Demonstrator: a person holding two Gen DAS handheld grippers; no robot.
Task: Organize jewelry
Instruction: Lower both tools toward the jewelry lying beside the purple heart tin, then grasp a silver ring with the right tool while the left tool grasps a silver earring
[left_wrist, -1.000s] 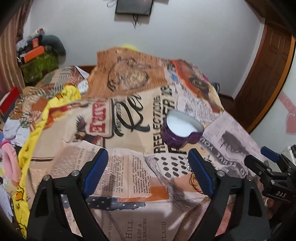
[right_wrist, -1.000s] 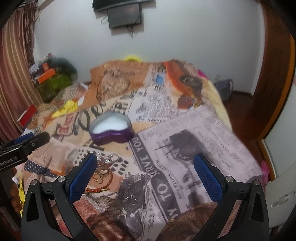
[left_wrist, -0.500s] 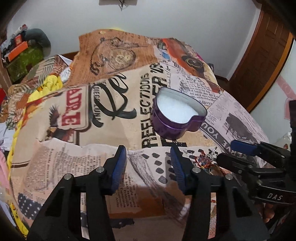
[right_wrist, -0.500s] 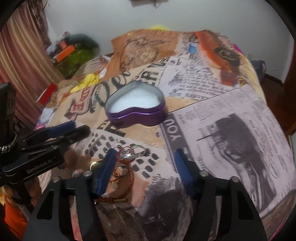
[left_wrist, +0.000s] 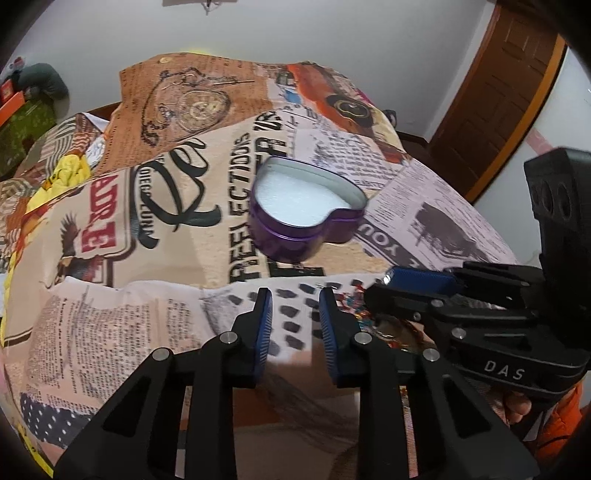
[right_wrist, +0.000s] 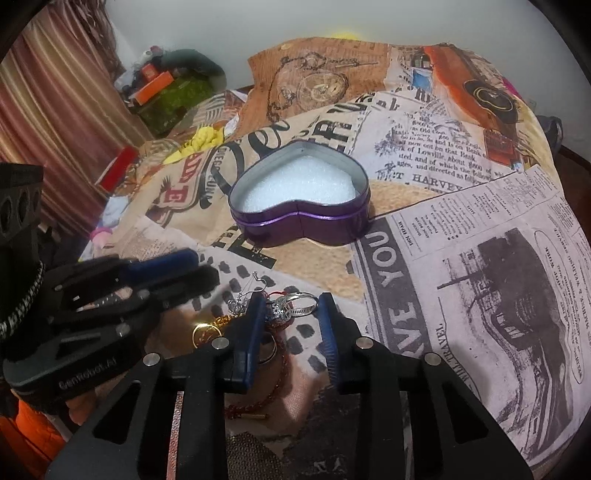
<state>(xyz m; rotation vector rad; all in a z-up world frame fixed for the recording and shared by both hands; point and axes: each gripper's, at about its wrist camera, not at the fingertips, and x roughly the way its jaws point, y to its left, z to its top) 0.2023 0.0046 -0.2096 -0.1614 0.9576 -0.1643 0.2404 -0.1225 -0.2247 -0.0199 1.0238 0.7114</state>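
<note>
A small heap of jewelry (right_wrist: 273, 314), with silver rings, an earring hook, a gold ring and a red cord, lies on the bedspread (right_wrist: 461, 258) just in front of the purple heart-shaped tin (right_wrist: 301, 201), which is lidless and lined with white foam. The right gripper (right_wrist: 291, 306) hangs over the heap, jaws part-way apart and grasping nothing; the left gripper (left_wrist: 295, 299) beside it is likewise parted and empty. The spread's newsprint collage reads "YOU", "HARVEY" and "TRAVEL". White wall (left_wrist: 369, 44), wooden door (left_wrist: 498, 92), striped curtain (right_wrist: 55, 110). The tools read "DAS" and "GenRobot.AI"
</note>
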